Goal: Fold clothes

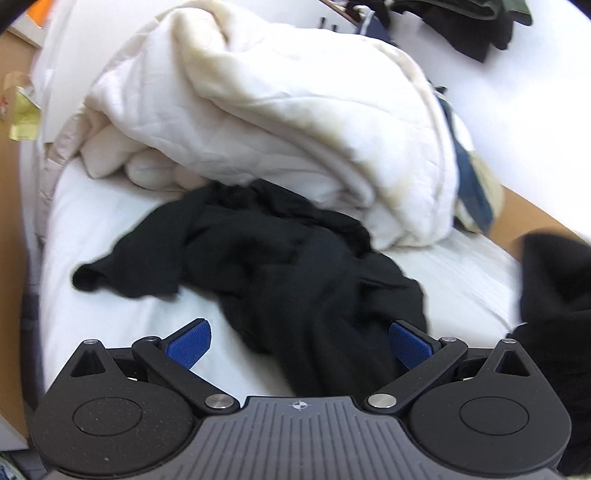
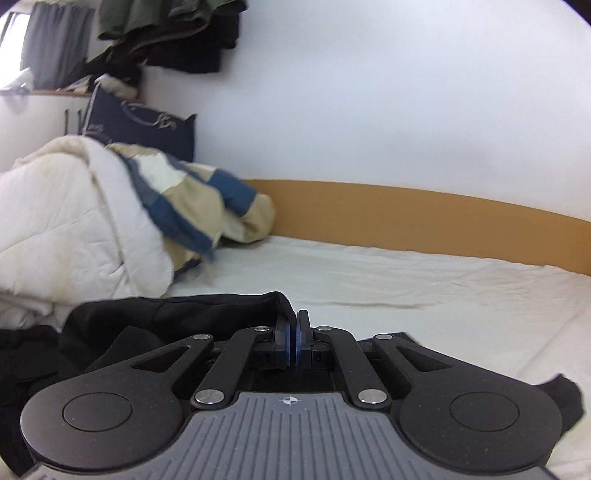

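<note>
A crumpled black garment [image 1: 280, 258] lies on the white bed sheet [image 1: 110, 302]. My left gripper [image 1: 299, 345] is open above it, its blue pads [image 1: 190, 341] spread wide, the right pad touching the cloth's near part. In the right wrist view my right gripper [image 2: 294, 341] is shut, its pads pressed together on an edge of the black garment [image 2: 166, 314], which drapes around and under the fingers. The pinch point itself is partly hidden by the fingers.
A bunched white quilt [image 1: 277, 103] lies just behind the garment. A blue and beige striped cloth [image 2: 199, 199] rests against it. An orange bed board [image 2: 424, 210] runs along the white wall. Dark clothes [image 2: 173, 33] hang above. Bare sheet [image 2: 424, 284] stretches to the right.
</note>
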The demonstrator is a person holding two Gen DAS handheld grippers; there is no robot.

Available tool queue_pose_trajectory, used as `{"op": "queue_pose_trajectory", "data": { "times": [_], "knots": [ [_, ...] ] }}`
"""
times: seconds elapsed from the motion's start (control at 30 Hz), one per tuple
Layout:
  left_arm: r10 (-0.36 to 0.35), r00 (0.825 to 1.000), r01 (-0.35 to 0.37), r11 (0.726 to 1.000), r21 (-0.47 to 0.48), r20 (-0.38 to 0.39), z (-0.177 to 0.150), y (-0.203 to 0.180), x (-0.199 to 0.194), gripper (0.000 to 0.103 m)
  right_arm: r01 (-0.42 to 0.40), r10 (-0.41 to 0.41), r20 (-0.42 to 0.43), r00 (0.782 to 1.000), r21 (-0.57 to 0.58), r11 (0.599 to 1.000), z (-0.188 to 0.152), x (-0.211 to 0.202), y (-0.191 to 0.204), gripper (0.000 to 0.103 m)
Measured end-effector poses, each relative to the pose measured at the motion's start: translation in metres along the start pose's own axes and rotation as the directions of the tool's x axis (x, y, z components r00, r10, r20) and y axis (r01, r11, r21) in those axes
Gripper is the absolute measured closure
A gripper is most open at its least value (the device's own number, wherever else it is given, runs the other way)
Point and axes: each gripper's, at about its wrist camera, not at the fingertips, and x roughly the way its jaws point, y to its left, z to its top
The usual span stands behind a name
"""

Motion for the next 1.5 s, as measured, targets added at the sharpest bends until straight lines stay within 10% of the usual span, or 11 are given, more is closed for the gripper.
{"op": "queue_pose_trajectory", "data": {
  "times": [0.27,0.57,0.73,0.8,0.97,1.1,1.23,1.33,1.5],
  "knots": [
    [-0.142,0.990,0.142,0.989,0.027,-0.012,-0.023,-0.045,-0.011,0.001,0.330,-0.336,0.043,0.941,0.110,0.938,-0.023,-0.079,-0.166,0.099],
    [-0.307,0.949,0.314,0.942,0.122,-0.070,-0.051,-0.100,-0.024,0.001,0.574,-0.547,-0.235,0.803,0.061,0.817,-0.073,-0.081,-0.298,0.087],
    [-0.398,0.911,0.412,0.894,0.177,-0.114,-0.064,-0.136,-0.031,0.001,0.461,-0.477,-0.165,0.863,-0.131,0.878,-0.084,-0.099,-0.279,0.054],
    [-0.430,0.893,0.449,0.870,0.202,-0.133,-0.072,-0.154,-0.036,0.001,0.338,-0.362,-0.111,0.926,-0.187,0.922,-0.087,-0.111,-0.260,0.041],
    [-0.441,0.878,0.476,0.850,0.226,-0.188,-0.096,-0.187,-0.038,0.001,0.058,-0.090,-0.073,0.993,-0.359,0.932,-0.099,-0.112,-0.202,0.040],
    [-0.424,0.879,0.472,0.842,0.261,-0.219,-0.111,-0.204,-0.038,0.001,-0.162,0.121,-0.118,0.986,-0.448,0.880,-0.113,-0.099,-0.151,0.040],
    [-0.404,0.891,0.453,0.829,0.327,-0.208,-0.114,-0.212,-0.042,0.001,-0.211,0.115,-0.193,0.974,-0.607,0.766,-0.150,-0.061,-0.099,0.042],
    [-0.412,0.885,0.463,0.830,0.310,-0.219,-0.113,-0.209,-0.040,0.001,-0.213,0.086,-0.214,0.973,-0.690,0.691,-0.170,-0.042,-0.073,0.068],
    [-0.414,0.883,0.466,0.833,0.299,-0.222,-0.112,-0.208,-0.037,0.001,-0.165,0.025,-0.215,0.976,-0.666,0.727,-0.164,-0.020,-0.073,0.094]
  ]
}}
